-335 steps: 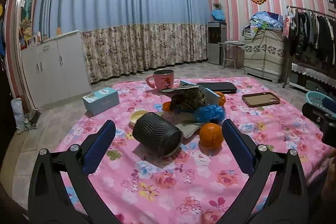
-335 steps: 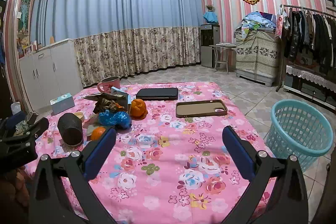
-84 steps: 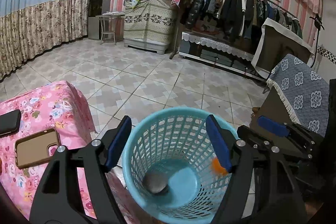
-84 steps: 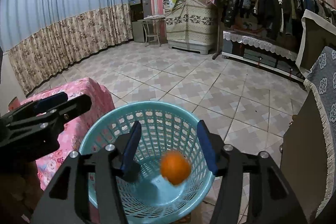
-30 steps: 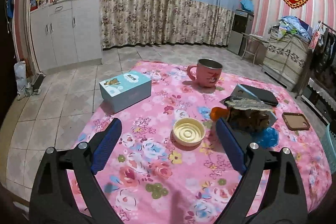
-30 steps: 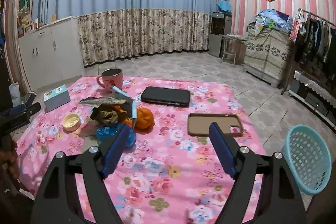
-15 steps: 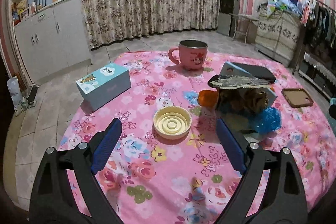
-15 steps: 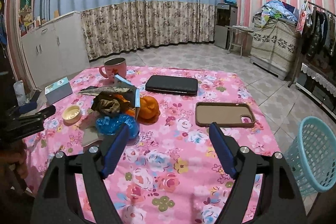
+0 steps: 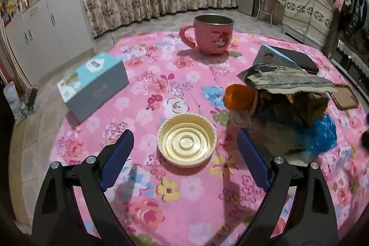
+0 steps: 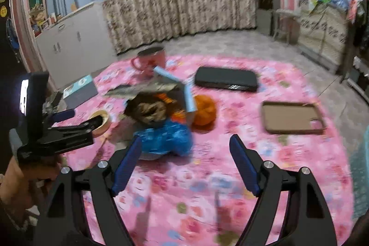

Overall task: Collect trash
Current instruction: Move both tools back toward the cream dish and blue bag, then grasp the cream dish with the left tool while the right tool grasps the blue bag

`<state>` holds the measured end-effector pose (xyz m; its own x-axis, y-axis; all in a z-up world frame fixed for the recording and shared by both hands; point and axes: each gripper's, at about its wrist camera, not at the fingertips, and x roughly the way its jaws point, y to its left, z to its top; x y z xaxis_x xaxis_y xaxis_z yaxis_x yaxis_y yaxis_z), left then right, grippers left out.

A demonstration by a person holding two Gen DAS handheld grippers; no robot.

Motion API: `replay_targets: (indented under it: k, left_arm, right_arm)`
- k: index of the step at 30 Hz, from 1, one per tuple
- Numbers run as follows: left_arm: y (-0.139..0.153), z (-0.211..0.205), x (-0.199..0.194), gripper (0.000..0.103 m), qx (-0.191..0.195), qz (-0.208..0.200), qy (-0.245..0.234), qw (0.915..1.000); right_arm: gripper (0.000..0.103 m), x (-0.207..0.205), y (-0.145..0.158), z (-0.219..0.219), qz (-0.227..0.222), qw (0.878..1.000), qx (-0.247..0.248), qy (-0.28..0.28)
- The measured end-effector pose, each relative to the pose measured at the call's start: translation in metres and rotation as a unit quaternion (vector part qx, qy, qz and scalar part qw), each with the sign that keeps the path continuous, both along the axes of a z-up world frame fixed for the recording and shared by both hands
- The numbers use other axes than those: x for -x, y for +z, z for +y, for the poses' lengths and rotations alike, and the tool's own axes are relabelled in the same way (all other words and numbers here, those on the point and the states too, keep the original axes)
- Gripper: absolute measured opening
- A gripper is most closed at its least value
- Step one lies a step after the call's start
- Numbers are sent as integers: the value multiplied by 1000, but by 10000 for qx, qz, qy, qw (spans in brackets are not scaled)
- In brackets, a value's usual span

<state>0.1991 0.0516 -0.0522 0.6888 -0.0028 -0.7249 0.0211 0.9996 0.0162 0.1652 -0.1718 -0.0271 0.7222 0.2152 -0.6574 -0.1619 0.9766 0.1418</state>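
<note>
Trash sits in a loose heap near the middle of the pink flowered cloth [image 9: 184, 200]: a crumpled blue bag [image 10: 165, 138], a torn dark wrapper [image 9: 288, 82], brown scraps under it, and an orange [image 10: 204, 111] touching the heap's right side. A cream lid [image 9: 186, 140] lies by itself, just beside the heap on its left. Your left gripper [image 9: 184, 156] hovers with its jaws spread wide and empty, one finger on each side of that lid and above it, which reads as lining up to pick it. Your right gripper [image 10: 185, 160] is also wide open and holds nothing; it points at the blue bag, whose left end lies just ahead of the left blue pad. The keepers stand apart from the heap: a pink mug [image 9: 212, 35] at the back, a boxed item [image 9: 92, 84] near the left edge, a black case [image 10: 226, 82] and a brown phone cover [image 10: 293, 118] on the right. You have bare cloth all around the lid, so closing there looks safe. The bag is tighter, pressed against the wrapper and close to the orange, and the cloth could snag.
</note>
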Motion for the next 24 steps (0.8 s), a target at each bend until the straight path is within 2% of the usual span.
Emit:
replay_targets:
  k: [3,8,9,10,11,13,14,15,24]
  left_arm:
    - [-4,7,-6,88,279,84,47,9996]
    - [-17,4,-19,88,299,310,-54,9991]
    - [-18,5,-20,88,351,328,-44,9988]
    - [-20,5,-22,86,391,342,-29,9986]
    - [-21,5,-23,80,418,362,-43,9985]
    - [-23,5,-25,70,438,390,-87,9982]
    - [-24,4,-26,63,453,422,-111,9980]
    - [-25,4,-27,61,466,430,-127,9979]
    - [-22,0,-16,61,376,377,-252,9983]
  right_arm:
    - [77,-20,-16,12,223,9997,35,74]
    - [76,-48,-39,18,724,9973,-90,111]
    - [70,-52,-43,18,825,9963,-173,149]
    - [51,-56,-47,19,936,9950,-281,227]
    - [45,-56,-47,19,957,9946,-282,287]
    - [25,-54,-42,23,873,9950,-262,407]
    - [23,-52,-40,23,844,9951,-267,442]
    - [21,-50,-38,23,797,9954,-274,448]
    - [19,-16,3,-10,113,9976,-645,207]
